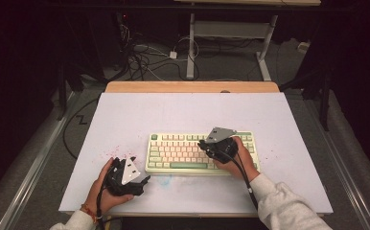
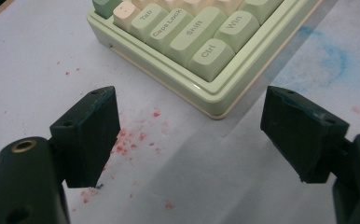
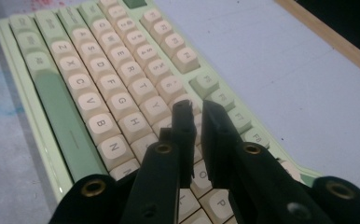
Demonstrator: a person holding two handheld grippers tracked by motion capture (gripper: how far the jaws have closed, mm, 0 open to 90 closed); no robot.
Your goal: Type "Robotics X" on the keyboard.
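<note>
Keyboard [image 1: 200, 152] at table [image 1: 125, 115] centre. My right gripper [image 3: 196, 109] over right-half keys, jaws nearly closed, gripping nothing; looks like key-pressing step. My left gripper [image 2: 187, 135] spread wide at keyboard's 8 o'clock corner. Next: lower tips onto single key.

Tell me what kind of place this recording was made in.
Probably a lab or recording workspace, not a home. A white board covers a wooden table holding just a keyboard, and loose cables lie on the grey floor beneath another desk's legs, with dark surroundings.
</note>
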